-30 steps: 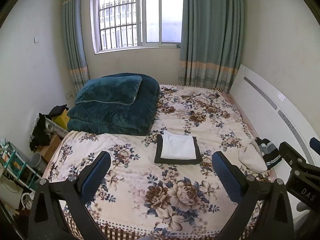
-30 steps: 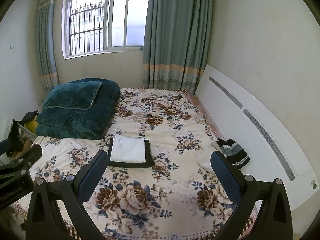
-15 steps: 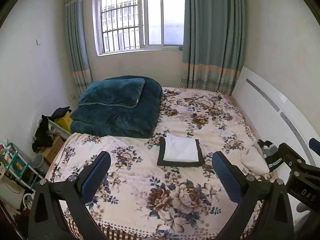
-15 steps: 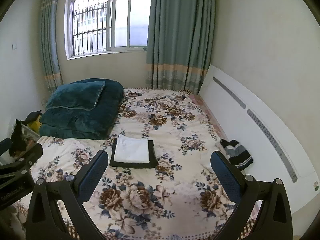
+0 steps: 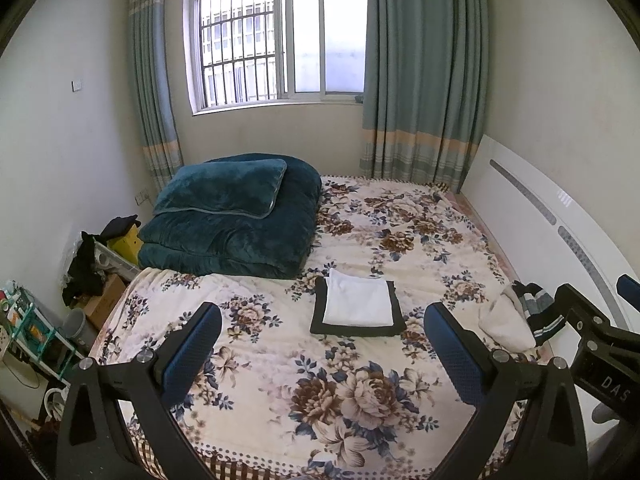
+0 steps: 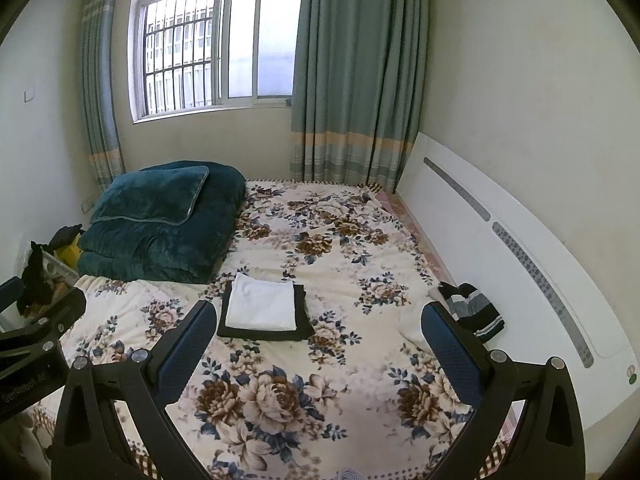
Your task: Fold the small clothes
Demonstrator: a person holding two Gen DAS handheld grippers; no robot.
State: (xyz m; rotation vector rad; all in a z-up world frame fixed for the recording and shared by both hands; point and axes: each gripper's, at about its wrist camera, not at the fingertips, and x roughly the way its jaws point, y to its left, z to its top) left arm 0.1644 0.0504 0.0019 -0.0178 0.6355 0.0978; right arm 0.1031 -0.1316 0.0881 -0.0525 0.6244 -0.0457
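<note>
A folded white garment [image 5: 357,303] lies squarely on top of a folded black garment [image 5: 318,312], and the pair rests on the floral bedspread [image 5: 340,392] ahead of your left hand-held gripper [image 5: 322,346], between its fingers and a little beyond their tips. From your right hand-held gripper [image 6: 316,344], the same stack sits ahead and toward its left finger [image 6: 182,350]. Both hand-held grippers hang above the bed with fingers spread wide and nothing held. A crumpled cream garment [image 5: 504,326] and a dark striped garment [image 5: 534,308] lie unfolded just beyond your right hand-held gripper's right finger, touching each other, beside the white headboard [image 6: 500,256]. Farther ahead and left of both hand-held grippers, a teal pillow [image 5: 224,190] tops a folded teal duvet [image 5: 240,244]. Beyond them stand the barred window [image 5: 280,36] and curtains [image 5: 424,68].
</note>
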